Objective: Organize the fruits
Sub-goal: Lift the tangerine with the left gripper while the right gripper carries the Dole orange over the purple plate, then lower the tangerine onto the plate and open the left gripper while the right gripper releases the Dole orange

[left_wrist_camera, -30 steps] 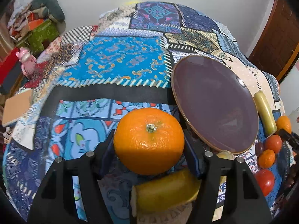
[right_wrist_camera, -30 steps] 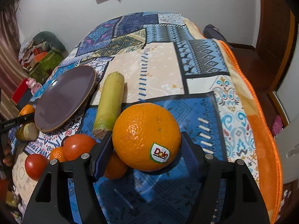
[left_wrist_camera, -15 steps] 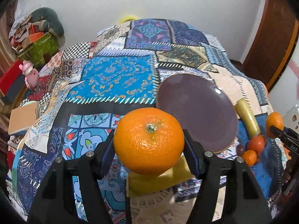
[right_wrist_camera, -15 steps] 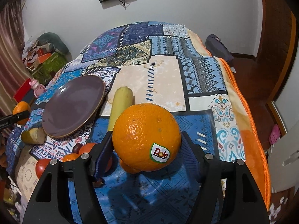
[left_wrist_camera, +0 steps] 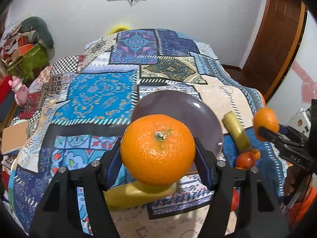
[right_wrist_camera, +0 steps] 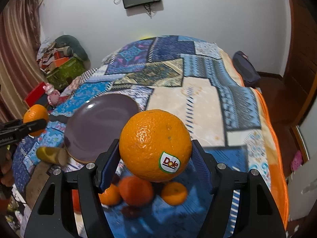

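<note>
Fingers (left_wrist_camera: 113,164) of the left gripper (left_wrist_camera: 158,158) clamp an orange (left_wrist_camera: 157,148); the right gripper (right_wrist_camera: 155,158) clamps a stickered orange (right_wrist_camera: 155,144). Purple plate (left_wrist_camera: 170,107) lies just beyond both, nearer the left.

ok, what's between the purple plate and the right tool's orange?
In the left wrist view, a yellow-green banana lies on the quilt between the purple plate and the Dole orange; nothing else.
</note>
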